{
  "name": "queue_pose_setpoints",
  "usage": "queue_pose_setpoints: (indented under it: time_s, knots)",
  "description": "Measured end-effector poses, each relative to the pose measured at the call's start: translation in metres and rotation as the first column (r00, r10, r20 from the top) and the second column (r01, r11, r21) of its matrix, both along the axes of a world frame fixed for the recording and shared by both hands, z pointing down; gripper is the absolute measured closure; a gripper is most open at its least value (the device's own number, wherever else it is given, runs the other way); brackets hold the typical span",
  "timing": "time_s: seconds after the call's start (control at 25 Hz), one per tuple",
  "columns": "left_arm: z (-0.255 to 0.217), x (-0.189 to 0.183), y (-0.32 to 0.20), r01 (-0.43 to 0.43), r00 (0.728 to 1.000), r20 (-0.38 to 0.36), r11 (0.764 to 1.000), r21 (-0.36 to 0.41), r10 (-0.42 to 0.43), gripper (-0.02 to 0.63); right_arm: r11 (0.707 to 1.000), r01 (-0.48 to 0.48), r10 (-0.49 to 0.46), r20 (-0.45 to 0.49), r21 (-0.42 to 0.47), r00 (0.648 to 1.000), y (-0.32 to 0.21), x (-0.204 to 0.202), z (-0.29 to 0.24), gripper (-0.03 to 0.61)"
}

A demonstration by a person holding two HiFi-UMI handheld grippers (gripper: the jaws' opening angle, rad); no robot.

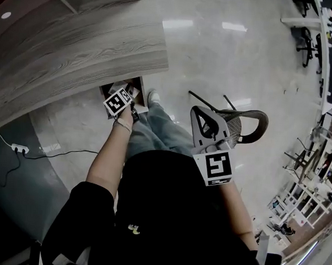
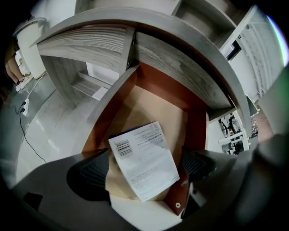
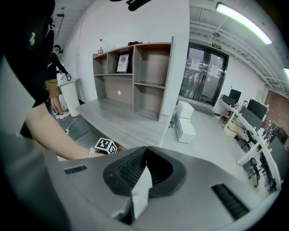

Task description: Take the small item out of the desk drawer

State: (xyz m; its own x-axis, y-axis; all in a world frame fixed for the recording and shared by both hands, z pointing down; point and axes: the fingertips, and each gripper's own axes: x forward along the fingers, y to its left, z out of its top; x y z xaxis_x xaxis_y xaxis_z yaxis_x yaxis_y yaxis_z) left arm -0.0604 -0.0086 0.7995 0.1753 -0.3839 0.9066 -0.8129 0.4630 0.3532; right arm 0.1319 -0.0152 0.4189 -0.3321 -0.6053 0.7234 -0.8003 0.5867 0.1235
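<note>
The desk drawer point(image 2: 100, 128) stands pulled out under the grey wood desk point(image 1: 75, 55), showing red-brown walls and a tan floor. A flat white packet point(image 2: 143, 160) with a barcode and fine print lies inside on the drawer floor. My left gripper point(image 2: 143, 169) points steeply down into the drawer, open wide, its black pads either side of the packet and not pressing on it. In the head view its marker cube point(image 1: 117, 102) sits over the drawer point(image 1: 109, 89). My right gripper point(image 1: 200, 111) hangs over my lap, away from the drawer, its pads point(image 3: 135, 164) shut together.
A dark mesh chair point(image 1: 247, 123) stands right of my legs. A power strip point(image 1: 19, 148) with a cable lies on the floor at left. Shelving point(image 3: 135, 72) rises behind the desk, a white cabinet point(image 3: 186, 122) beside it, and a person point(image 3: 54, 85) stands far left.
</note>
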Motion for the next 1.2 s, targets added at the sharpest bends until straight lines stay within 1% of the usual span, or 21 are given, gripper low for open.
queue_pose_setpoints:
  time_s: [0.32,0.48,0.68,0.88,1.2]
  knots:
    - [0.015,0.000,-0.004,-0.005,1.000,0.005,1.000,-0.022,0.005,0.124,1.000,-0.004,0.004,-0.010,-0.009,1.000,0.005,0.003,0.002,0.583]
    - [0.017,-0.001,-0.001,-0.026,0.999,0.035,0.999,-0.043,0.027,0.124,1.000,0.005,-0.005,-0.012,-0.007,1.000,0.009,0.002,0.001,0.583]
    - [0.012,0.003,0.005,-0.047,0.998,0.027,0.997,-0.060,0.049,0.148,1.000,0.007,-0.007,-0.005,-0.003,1.000,0.013,0.001,0.000,0.583]
    - [-0.003,0.008,0.009,-0.087,0.995,0.047,0.996,-0.030,0.088,0.170,1.000,0.008,-0.009,0.011,0.012,1.000,0.016,0.002,-0.003,0.583]
    - [-0.030,0.005,0.022,-0.115,0.991,0.063,0.993,0.008,0.114,0.175,0.999,0.014,-0.016,0.046,0.040,0.999,0.020,-0.003,-0.011,0.583]
